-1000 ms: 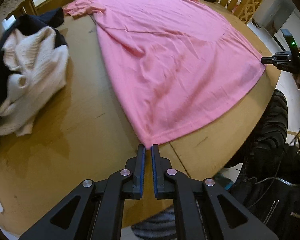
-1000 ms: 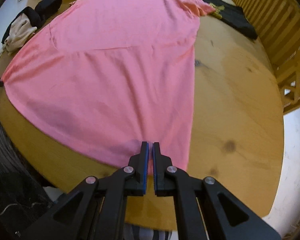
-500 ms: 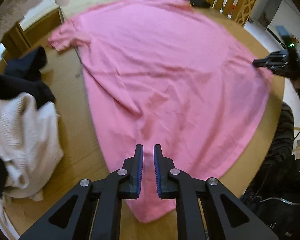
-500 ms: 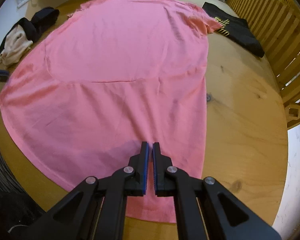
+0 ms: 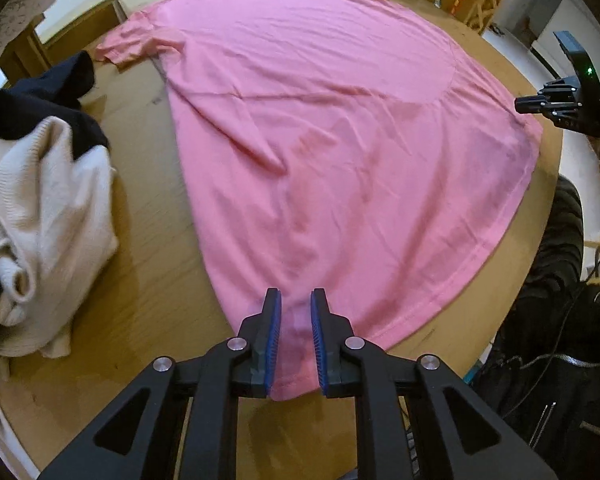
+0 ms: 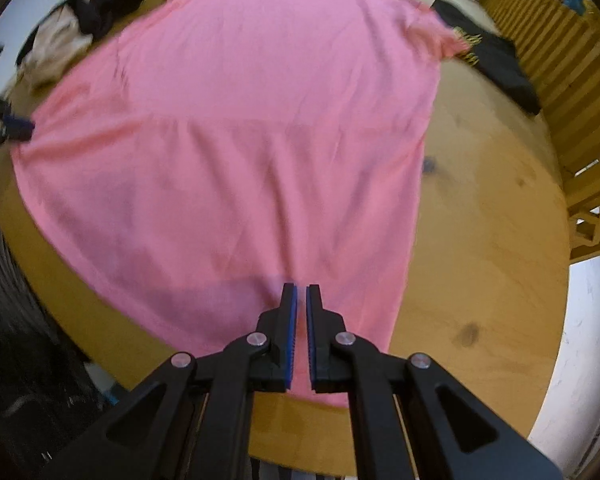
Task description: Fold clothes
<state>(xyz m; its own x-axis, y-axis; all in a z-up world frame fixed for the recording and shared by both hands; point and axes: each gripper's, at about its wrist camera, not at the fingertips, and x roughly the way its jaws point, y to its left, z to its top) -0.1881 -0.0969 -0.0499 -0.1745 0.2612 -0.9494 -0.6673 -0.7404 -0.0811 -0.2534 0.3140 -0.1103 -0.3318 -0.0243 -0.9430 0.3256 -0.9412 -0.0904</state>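
**Two grippers over the hem of a pink T-shirt spread on a round table**

A pink T-shirt [image 5: 332, 140] is lying spread flat across a round wooden table [image 5: 140, 280], its hem nearest the cameras and its sleeves at the far side.

At the far left of the table, a cream knitted garment [image 5: 48, 208] is sitting crumpled in a heap, touching a black garment [image 5: 40, 100] bunched behind it. Both are lying just beside the shirt's left edge without touching it.

The left gripper [image 5: 295, 300] is sitting over the shirt's near left hem corner. Its blue-padded fingers are standing apart, and pink cloth is showing in the gap between them; they are not pressing on it.

The right gripper [image 6: 301, 292] is sitting over the shirt's near right hem corner. Its fingers are nearly together, leaving a thin gap with pink showing through. Whether cloth is being pinched cannot be told; this view is blurred.

At the far right of the table, a black printed garment [image 6: 496, 68] is lying flat, close to the right sleeve. Beyond it, a wooden slatted railing [image 6: 572, 64] is running along the table's right side.
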